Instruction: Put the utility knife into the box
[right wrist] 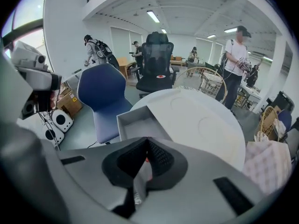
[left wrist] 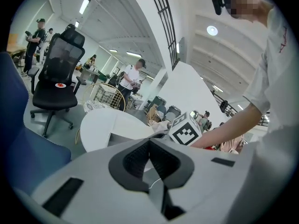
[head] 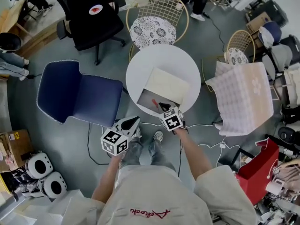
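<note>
An open white box sits at the near edge of the round white table, with its lid lying flat behind it. My right gripper hangs over the box tray, shut on the red and black utility knife. In the right gripper view the tray lies just beyond the closed jaws, and a red sliver of the knife shows between the pads. My left gripper is off the table at the near left, shut and holding nothing; its view shows the table ahead.
A blue chair stands left of the table, and a wire chair with a patterned cushion stands behind it. A black office chair is farther back. A checked cloth bag is on the right. Cables lie on the floor.
</note>
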`<state>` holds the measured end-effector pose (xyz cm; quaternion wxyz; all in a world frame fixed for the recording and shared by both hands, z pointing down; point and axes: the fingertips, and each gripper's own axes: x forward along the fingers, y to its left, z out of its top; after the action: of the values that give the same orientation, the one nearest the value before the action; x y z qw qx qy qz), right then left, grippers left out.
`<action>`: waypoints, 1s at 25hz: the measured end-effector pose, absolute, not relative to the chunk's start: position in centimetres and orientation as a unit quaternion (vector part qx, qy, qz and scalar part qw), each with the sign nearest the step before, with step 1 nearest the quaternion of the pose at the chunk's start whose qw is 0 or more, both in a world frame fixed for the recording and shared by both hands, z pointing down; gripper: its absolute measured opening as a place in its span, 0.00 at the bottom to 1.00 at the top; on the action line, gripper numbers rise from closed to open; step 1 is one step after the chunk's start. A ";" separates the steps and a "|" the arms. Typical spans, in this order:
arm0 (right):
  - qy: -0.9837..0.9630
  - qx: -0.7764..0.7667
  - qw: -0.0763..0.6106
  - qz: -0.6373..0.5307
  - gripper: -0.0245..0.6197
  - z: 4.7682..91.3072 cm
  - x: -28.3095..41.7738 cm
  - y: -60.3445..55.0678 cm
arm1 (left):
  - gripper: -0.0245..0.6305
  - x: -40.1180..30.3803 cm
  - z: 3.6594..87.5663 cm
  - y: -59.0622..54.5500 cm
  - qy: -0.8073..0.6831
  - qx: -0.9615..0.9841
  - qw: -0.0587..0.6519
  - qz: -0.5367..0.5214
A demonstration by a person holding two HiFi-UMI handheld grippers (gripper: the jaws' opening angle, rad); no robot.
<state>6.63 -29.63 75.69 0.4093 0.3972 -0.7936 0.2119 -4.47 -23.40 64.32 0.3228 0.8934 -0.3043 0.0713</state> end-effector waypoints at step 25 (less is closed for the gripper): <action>-0.749 0.612 0.154 0.202 0.06 60.8 14.4 -19.7 | 0.05 1.2 58.5 -22.0 -0.186 0.952 0.225 0.090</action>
<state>14.38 -19.69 60.82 0.1540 0.6118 -0.7490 0.2025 1.23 -22.01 58.49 0.2251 0.9522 -0.1859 0.0898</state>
